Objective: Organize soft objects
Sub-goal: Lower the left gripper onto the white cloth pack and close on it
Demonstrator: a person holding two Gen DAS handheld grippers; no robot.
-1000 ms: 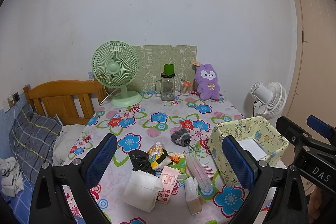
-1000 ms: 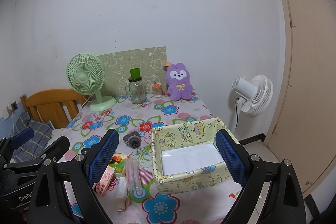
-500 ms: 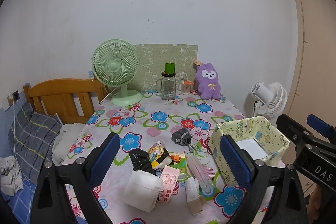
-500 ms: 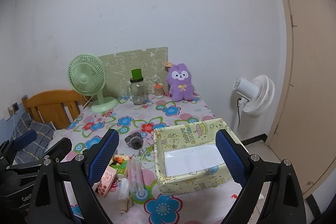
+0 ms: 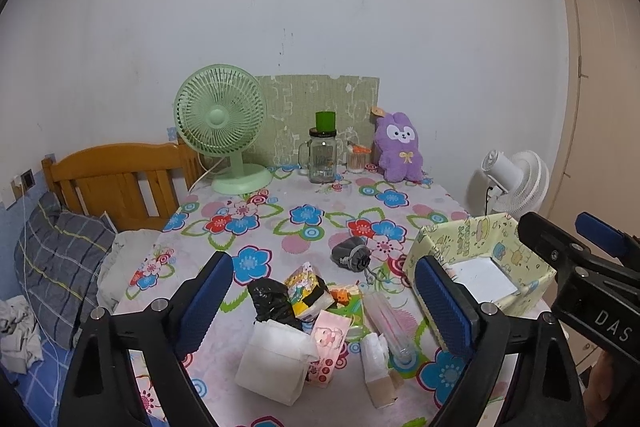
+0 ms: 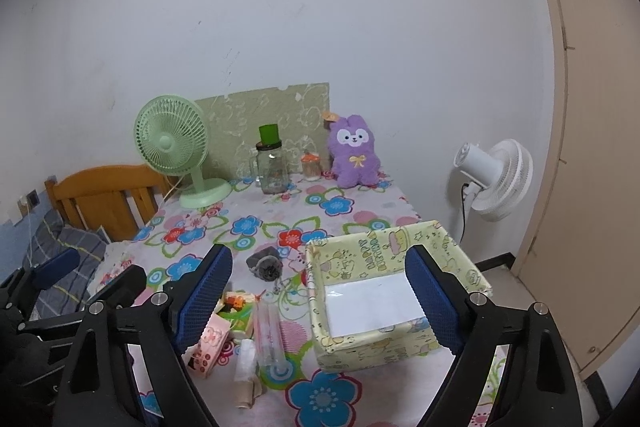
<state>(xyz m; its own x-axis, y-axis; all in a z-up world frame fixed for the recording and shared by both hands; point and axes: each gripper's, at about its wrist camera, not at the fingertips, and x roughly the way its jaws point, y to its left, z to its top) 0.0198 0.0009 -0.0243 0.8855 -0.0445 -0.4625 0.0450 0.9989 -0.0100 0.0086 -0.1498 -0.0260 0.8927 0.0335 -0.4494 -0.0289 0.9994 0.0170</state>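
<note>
A purple plush bunny (image 5: 400, 153) (image 6: 355, 157) sits at the table's far edge by the wall. A yellow cartoon-print box (image 5: 482, 265) (image 6: 390, 293) stands open at the near right, with only a white sheet in its bottom. A pile of small things lies at the near middle: a white tissue pack (image 5: 276, 361), a black bag (image 5: 270, 301), a pink packet (image 5: 330, 345), a grey pouch (image 5: 351, 256) (image 6: 266, 265). My left gripper (image 5: 324, 301) is open and empty above the pile. My right gripper (image 6: 318, 301) is open and empty above the box's left side.
A green desk fan (image 5: 224, 129), a glass jar with a green lid (image 5: 323, 155) and a small jar (image 5: 356, 159) stand at the back. A white floor fan (image 6: 494, 179) stands right of the table. A wooden headboard (image 5: 116, 179) and bedding (image 5: 60, 263) lie left.
Both grippers have drifted slightly; the views shift a little, with the table appearing marginally farther. Nothing on the table has moved.
</note>
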